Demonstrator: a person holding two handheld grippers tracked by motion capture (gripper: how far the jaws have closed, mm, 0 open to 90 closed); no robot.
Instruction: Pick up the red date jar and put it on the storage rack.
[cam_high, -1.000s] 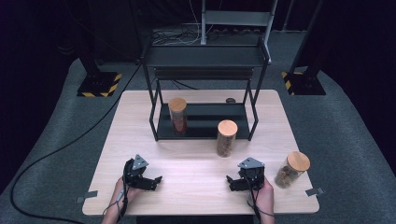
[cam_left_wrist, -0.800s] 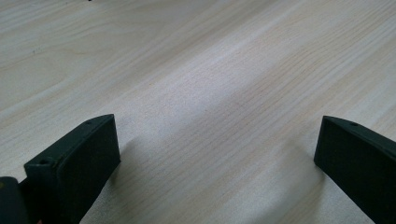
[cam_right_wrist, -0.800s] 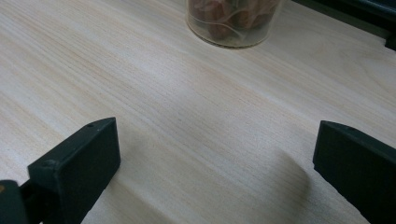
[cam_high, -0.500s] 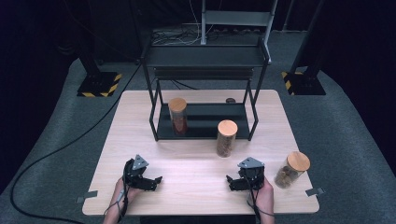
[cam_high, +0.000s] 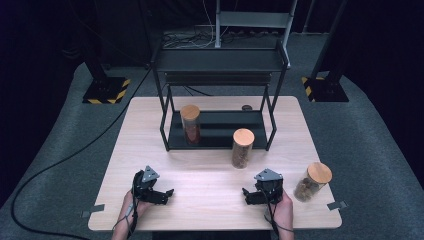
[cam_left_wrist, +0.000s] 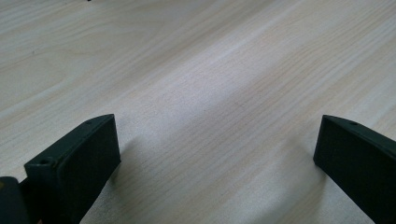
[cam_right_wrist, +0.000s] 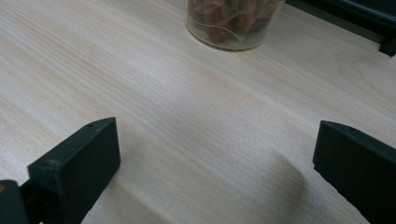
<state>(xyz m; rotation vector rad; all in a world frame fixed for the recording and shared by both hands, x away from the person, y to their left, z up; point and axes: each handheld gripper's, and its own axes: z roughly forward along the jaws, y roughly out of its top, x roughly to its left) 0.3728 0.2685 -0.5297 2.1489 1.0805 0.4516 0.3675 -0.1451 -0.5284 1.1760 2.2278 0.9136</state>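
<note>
Three cork-lidded glass jars are in the high view. One jar stands on the lower shelf of the black rack. A second jar stands on the table just in front of the rack; its base shows ahead in the right gripper view. The third jar stands at the table's right edge. My left gripper rests low over the table's front left, open and holding nothing. My right gripper sits at the front right, left of the third jar, also open and holding nothing.
The light wooden table has tape marks at its front corners. A small dark round object lies on the table behind the rack's right side. Cables run over the grey floor on the left.
</note>
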